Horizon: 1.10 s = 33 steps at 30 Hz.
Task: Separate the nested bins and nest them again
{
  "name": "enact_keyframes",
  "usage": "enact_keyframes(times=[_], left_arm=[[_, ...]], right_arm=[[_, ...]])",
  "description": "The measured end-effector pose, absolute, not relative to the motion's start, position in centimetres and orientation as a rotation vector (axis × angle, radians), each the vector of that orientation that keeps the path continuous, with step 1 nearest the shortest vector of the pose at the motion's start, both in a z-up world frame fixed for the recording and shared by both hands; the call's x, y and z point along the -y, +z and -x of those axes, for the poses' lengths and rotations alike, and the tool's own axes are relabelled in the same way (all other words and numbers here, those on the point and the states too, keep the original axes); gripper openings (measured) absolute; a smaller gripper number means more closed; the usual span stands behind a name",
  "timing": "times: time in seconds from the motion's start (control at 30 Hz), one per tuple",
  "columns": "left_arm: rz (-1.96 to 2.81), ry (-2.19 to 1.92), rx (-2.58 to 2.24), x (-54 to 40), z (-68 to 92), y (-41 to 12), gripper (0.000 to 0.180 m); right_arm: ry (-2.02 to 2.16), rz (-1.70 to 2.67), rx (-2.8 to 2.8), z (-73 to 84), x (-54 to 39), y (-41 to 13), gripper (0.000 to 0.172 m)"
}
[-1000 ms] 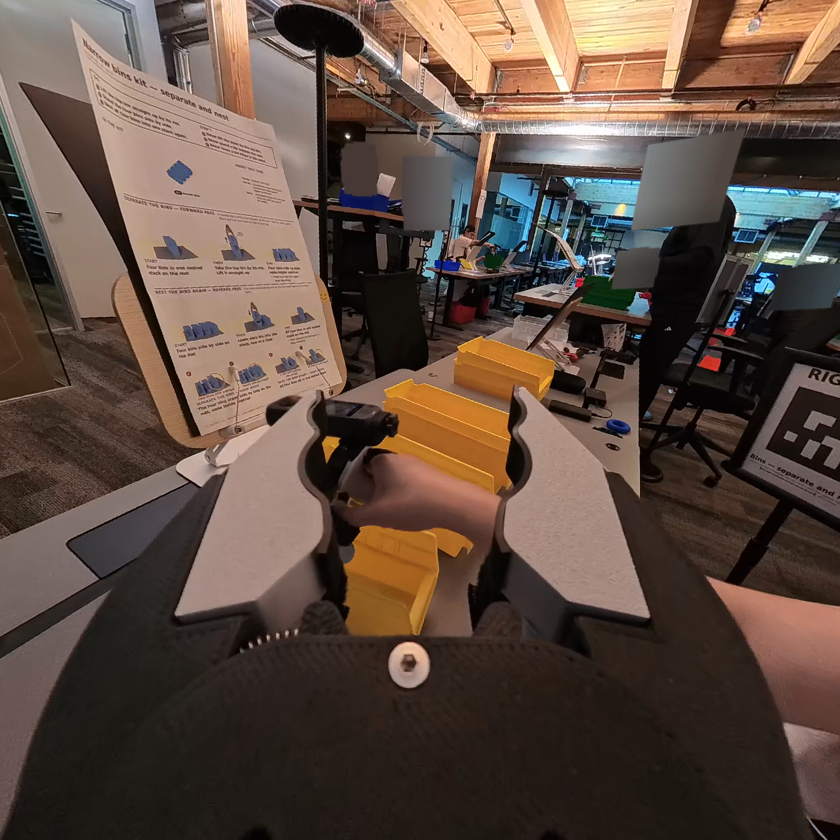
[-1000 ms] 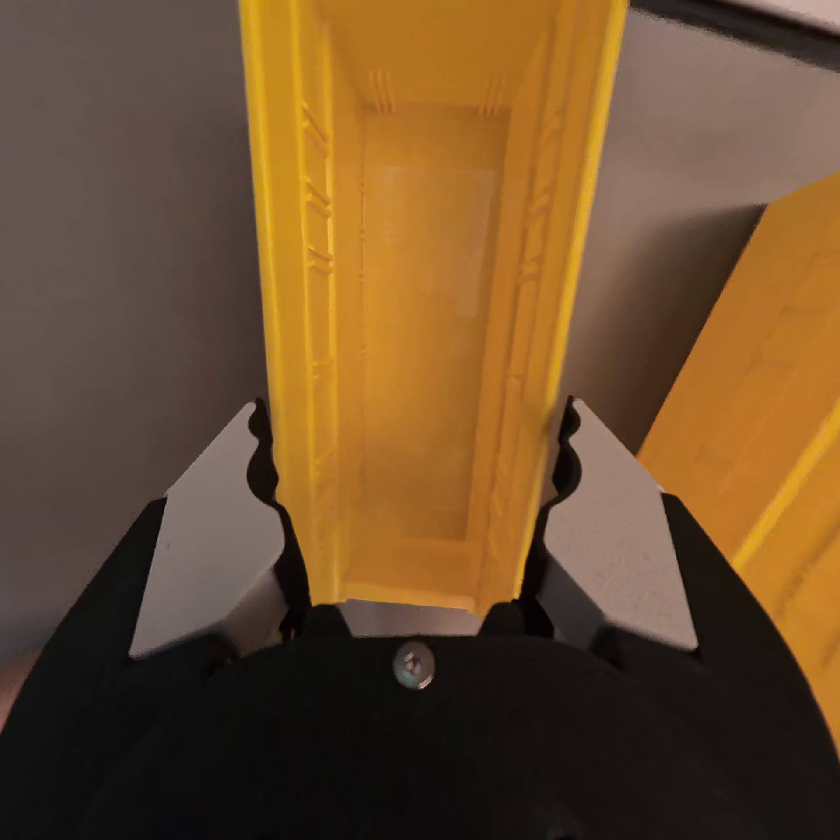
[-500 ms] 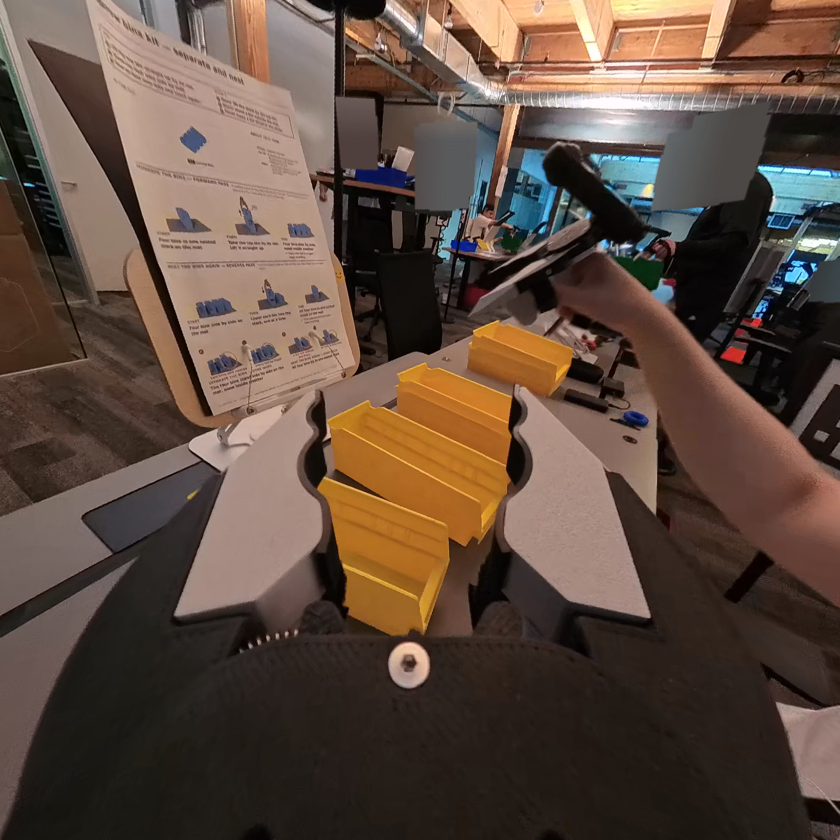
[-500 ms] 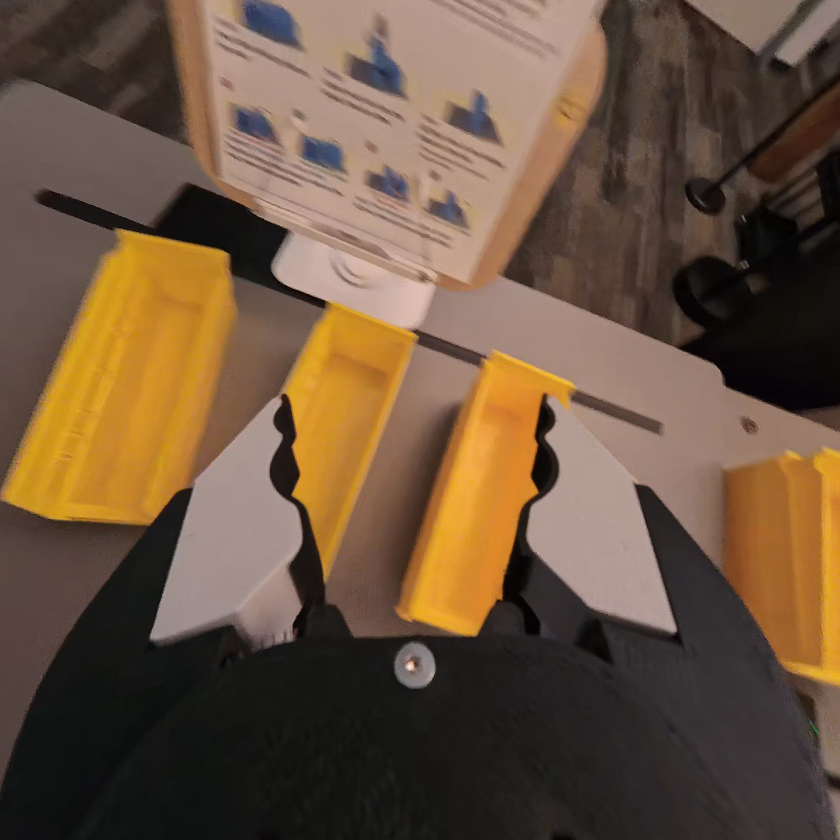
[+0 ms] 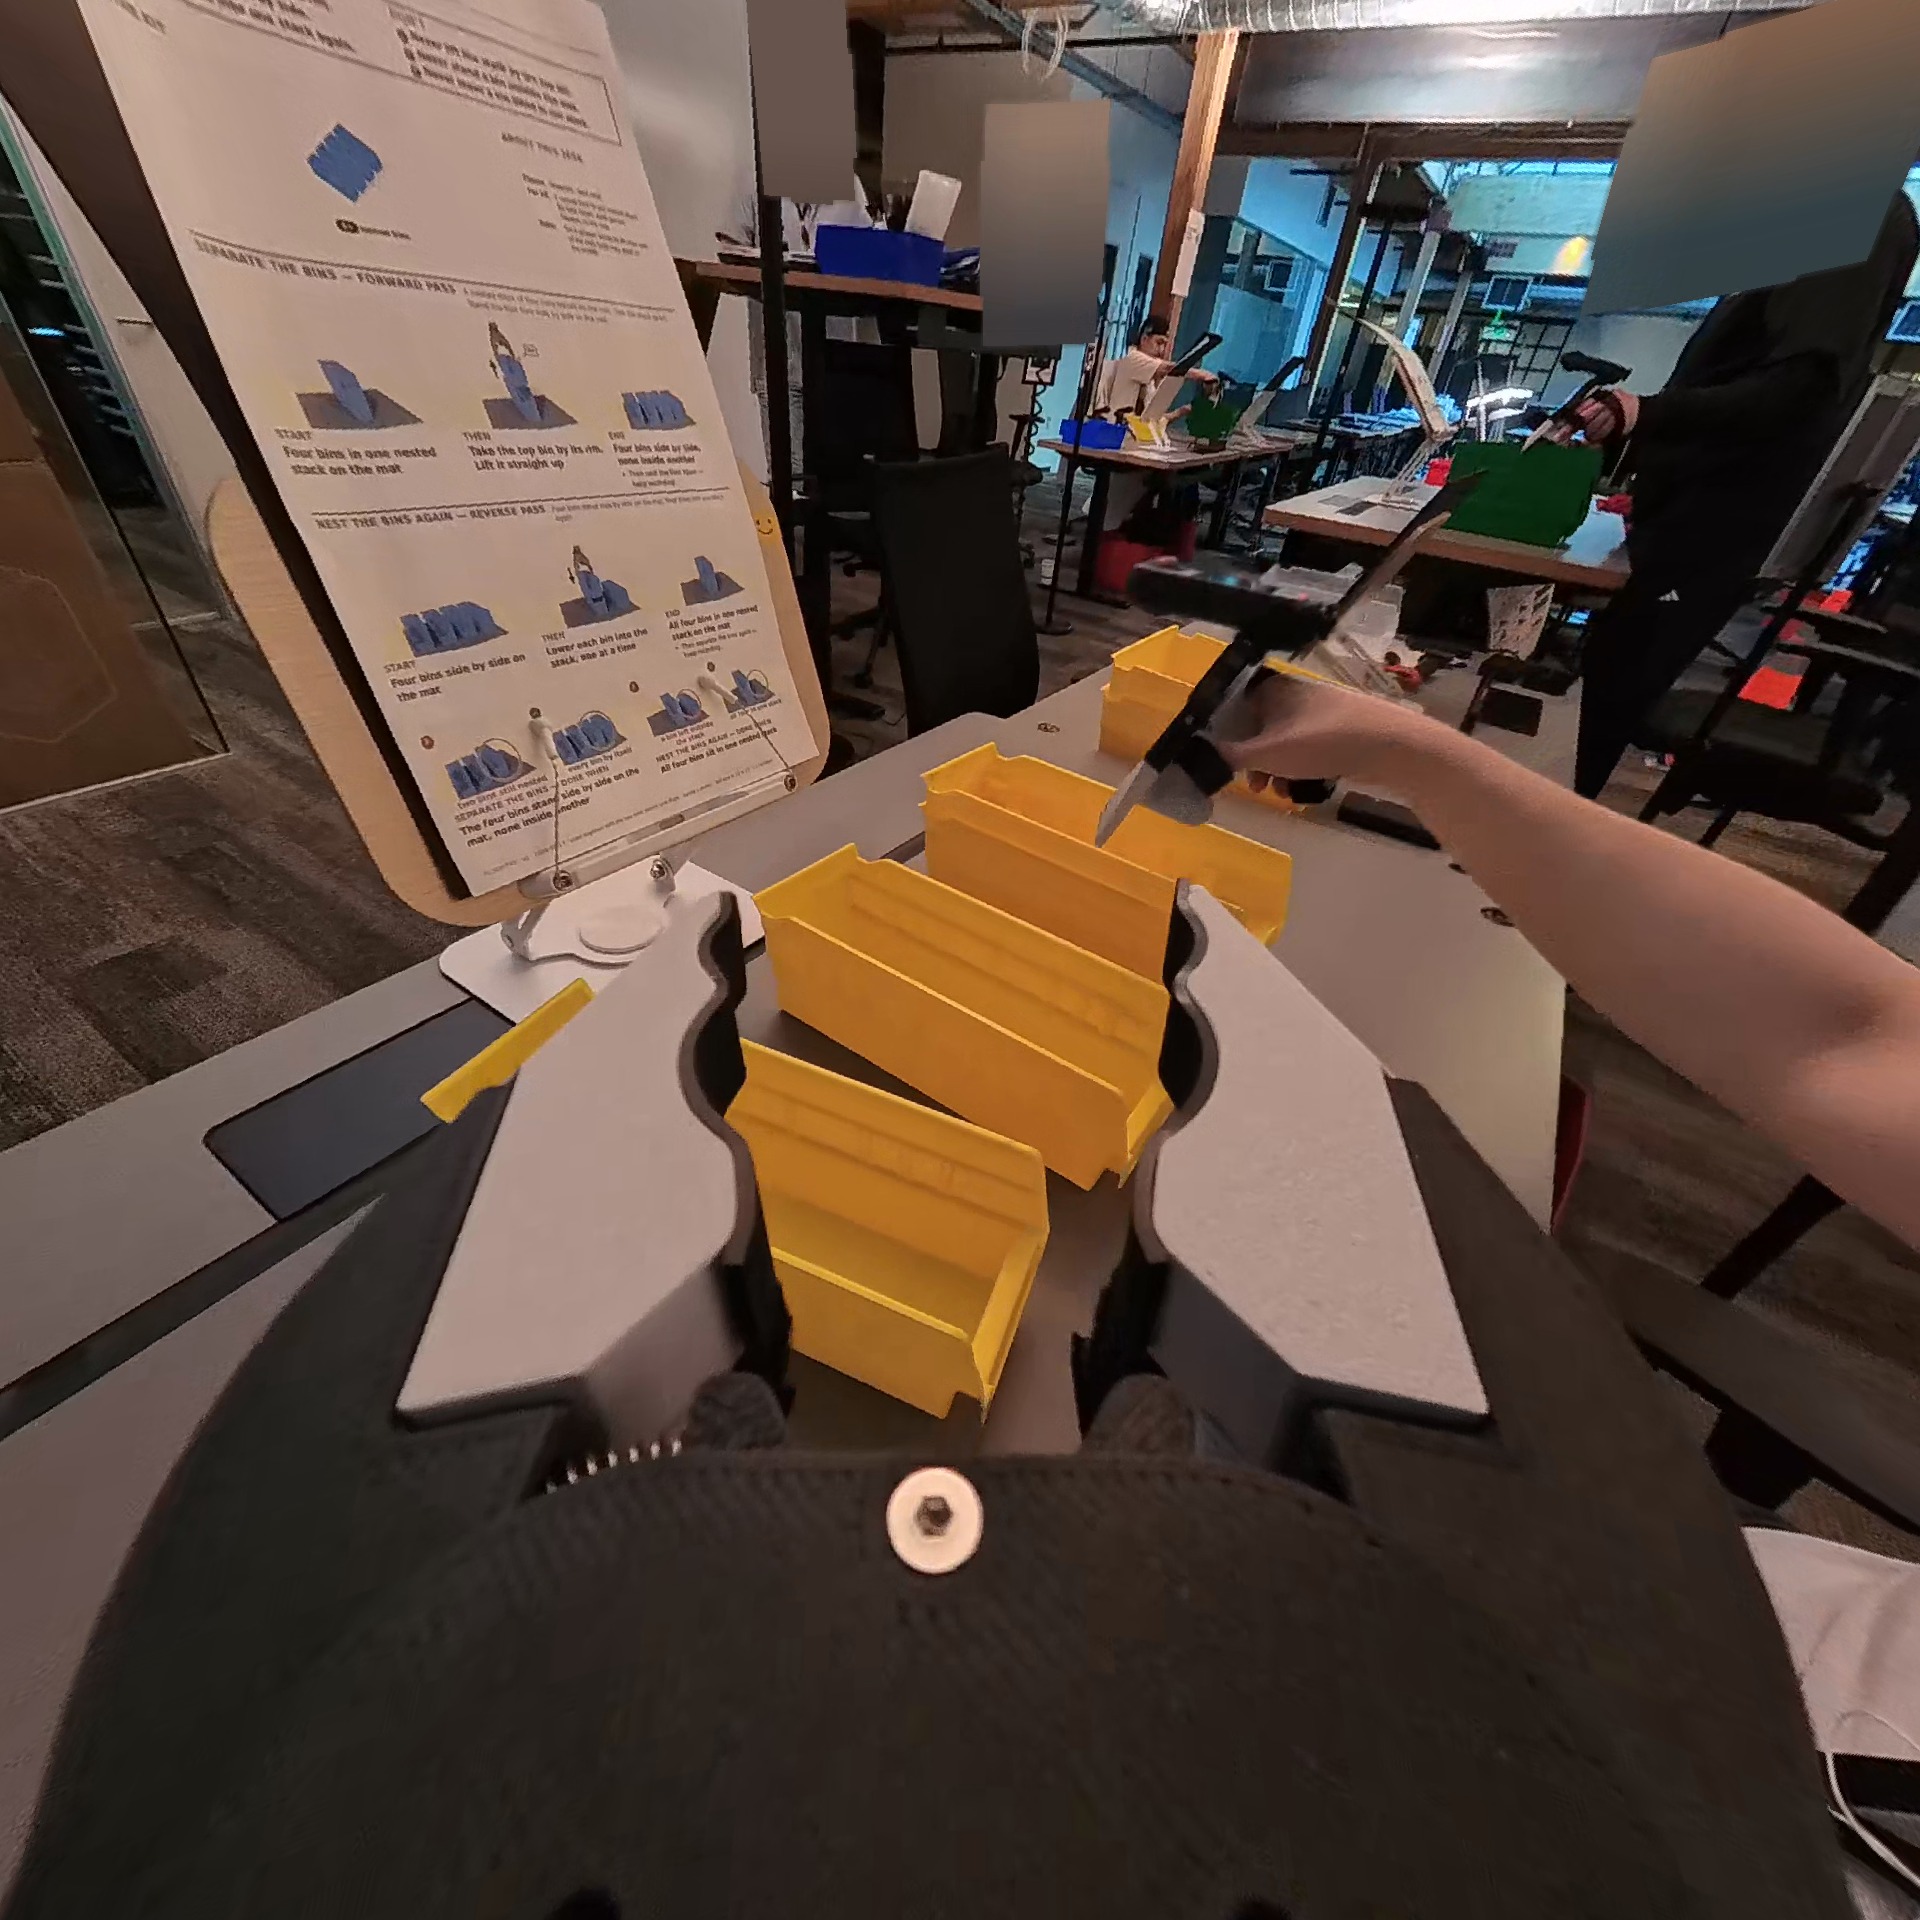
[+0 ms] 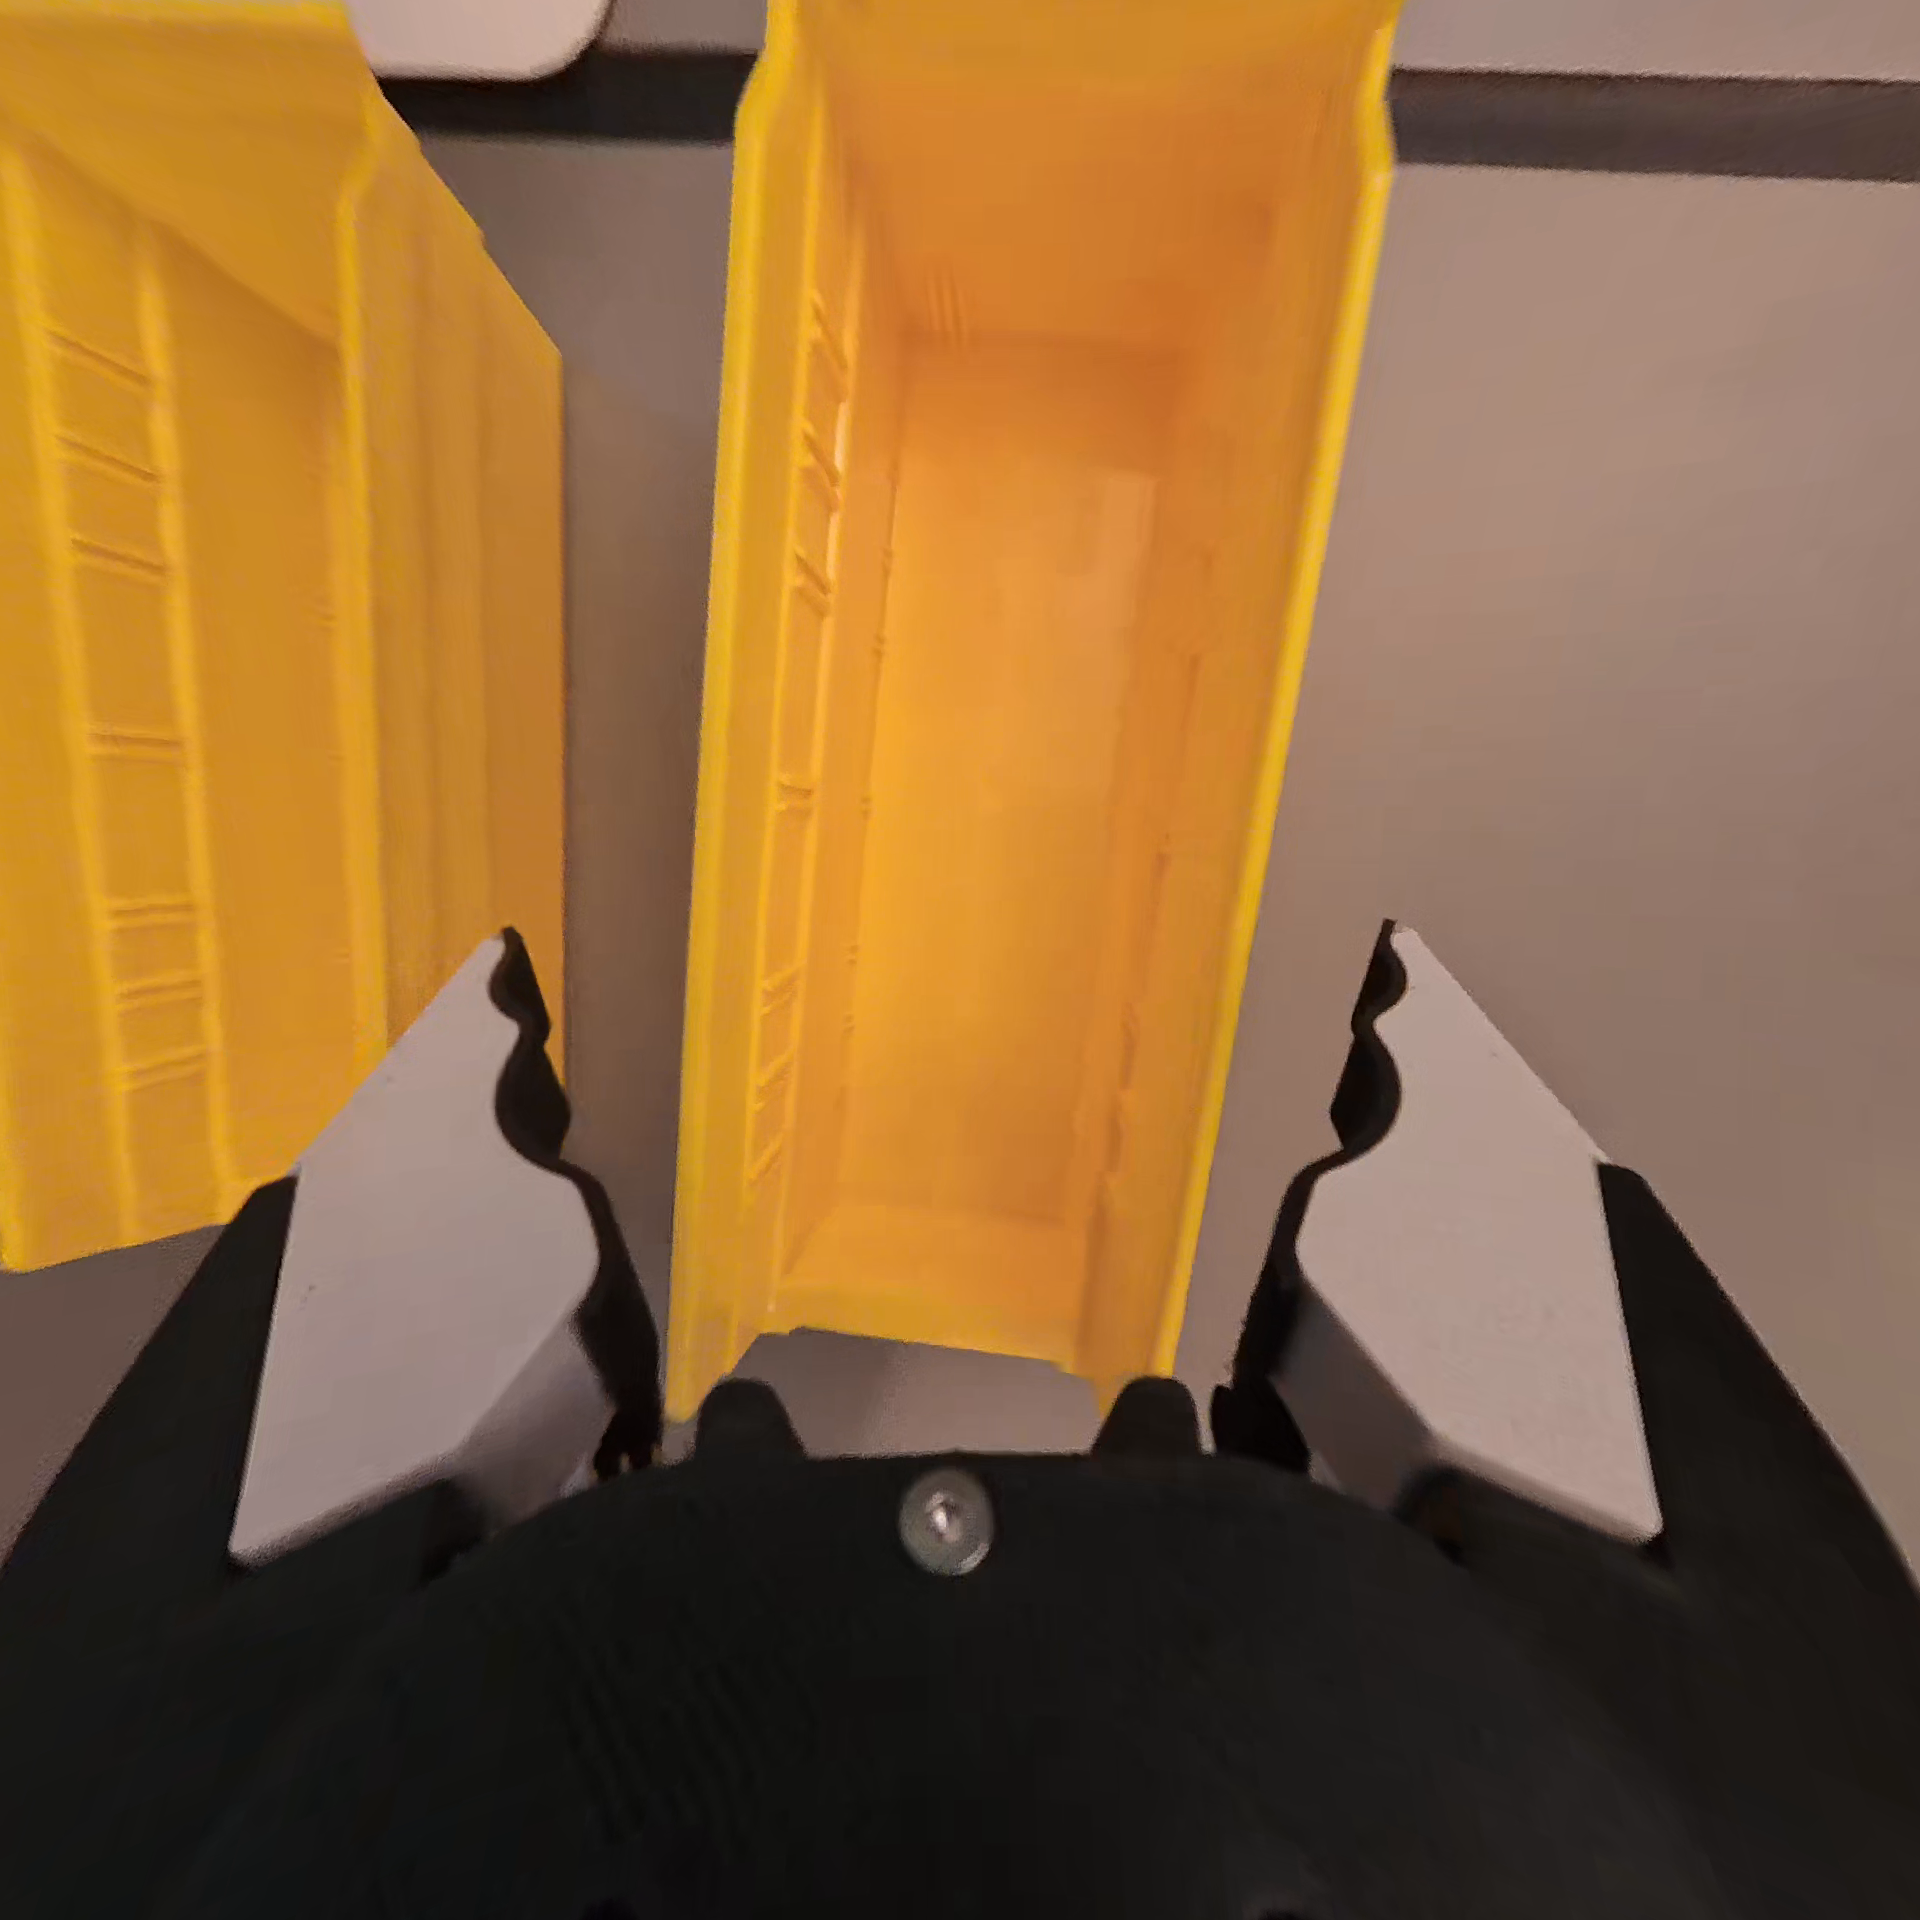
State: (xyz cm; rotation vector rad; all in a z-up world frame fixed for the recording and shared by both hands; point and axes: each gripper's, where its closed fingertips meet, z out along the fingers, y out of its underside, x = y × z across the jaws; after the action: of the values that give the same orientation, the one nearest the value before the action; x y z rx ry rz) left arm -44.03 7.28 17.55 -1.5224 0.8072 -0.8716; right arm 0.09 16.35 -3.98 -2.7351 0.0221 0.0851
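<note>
- Left wrist view: low over the near end of the grey table (image 5: 1382,935), facing forward and slightly down along the left gripper (image 5: 951,961); takes in the row of yellow bins (image 5: 966,997), instruction board (image 5: 468,416) and the office behind.
- Right wrist view: close, looking almost straight down between the right gripper (image 6: 951,1039) fingers into one yellow bin (image 6: 997,727).
- Shared: the third bin from the near end and its neighbour; the right gripper (image 5: 1153,800) shows in the left view, above that bin.

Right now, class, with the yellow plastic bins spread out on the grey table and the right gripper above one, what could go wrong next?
1. The right gripper's open fingers straddle the long yellow plastic bin without touching; closing off-centre might skew it.
2. A neighbouring yellow bin sits close beside the left finger and could be nudged.
</note>
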Motion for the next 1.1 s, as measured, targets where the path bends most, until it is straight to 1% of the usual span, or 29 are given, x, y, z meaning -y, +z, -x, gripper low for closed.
enact_keyframes(times=[0.27,0.3,0.4,0.5,0.63,1.1], left_arm=[[1.561,-0.869,-0.816,-8.1,43.6,16.7,0.081],[1.562,-0.869,-0.817,-8.1,43.6,16.7,0.081],[1.563,-0.868,-0.818,-8.1,43.7,16.7,0.081],[1.56,-0.871,-0.812,-8.2,43.8,16.8,0.081],[1.558,-0.872,-0.807,-8.2,44.0,16.8,0.081],[1.541,-0.886,-0.787,-8.1,44.8,17.4,0.08]], right_arm=[[-0.052,2.964,0.048,0.1,-16.2,-8.2,0.149],[-0.102,2.982,0.052,-0.3,-16.1,-8.4,0.143],[-0.114,2.981,0.043,-0.4,-16.1,-8.2,0.131],[-0.024,2.961,0.001,0.0,-16.3,-7.7,0.121],[0.003,2.969,0.01,0.2,-16.1,-7.5,0.113],[0.002,2.979,-0.018,0.6,-16.0,-7.1,0.11]])
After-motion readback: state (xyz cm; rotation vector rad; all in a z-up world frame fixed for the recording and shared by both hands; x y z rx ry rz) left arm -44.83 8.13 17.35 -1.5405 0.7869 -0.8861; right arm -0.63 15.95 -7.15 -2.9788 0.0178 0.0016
